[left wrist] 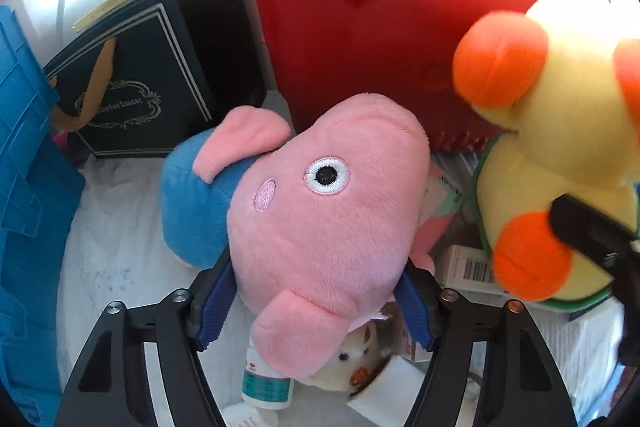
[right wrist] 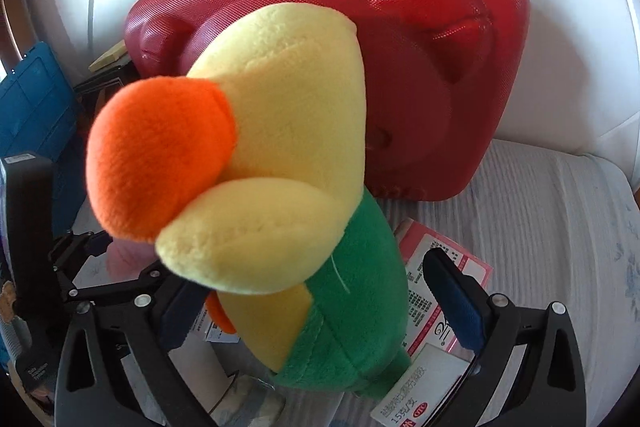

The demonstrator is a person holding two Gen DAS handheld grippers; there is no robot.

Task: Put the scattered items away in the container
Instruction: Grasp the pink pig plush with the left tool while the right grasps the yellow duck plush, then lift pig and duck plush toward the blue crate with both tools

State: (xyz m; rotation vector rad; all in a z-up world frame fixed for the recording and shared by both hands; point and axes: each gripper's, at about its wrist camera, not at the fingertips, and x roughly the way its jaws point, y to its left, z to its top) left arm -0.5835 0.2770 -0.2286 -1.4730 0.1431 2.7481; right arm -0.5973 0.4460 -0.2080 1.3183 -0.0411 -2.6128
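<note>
My left gripper (left wrist: 316,295) is shut on a pink pig plush (left wrist: 320,219) with a blue body, gripping its head between the blue pads. My right gripper (right wrist: 320,311) is shut on a yellow duck plush (right wrist: 280,155) with an orange beak and green clothes; the duck also shows at the right of the left wrist view (left wrist: 560,155). Both plushes hang above a white quilted surface (right wrist: 540,227). A red hard case (right wrist: 360,47) with handles stands just behind them, also in the left wrist view (left wrist: 380,7).
A dark gift box (left wrist: 140,87) leans left of the red case. A blue plastic crate (left wrist: 28,187) stands at the far left. Below lie a small white plush (left wrist: 352,359), a medicine bottle (left wrist: 264,383), a barcoded box (left wrist: 468,267) and a pink medicine box (right wrist: 436,267).
</note>
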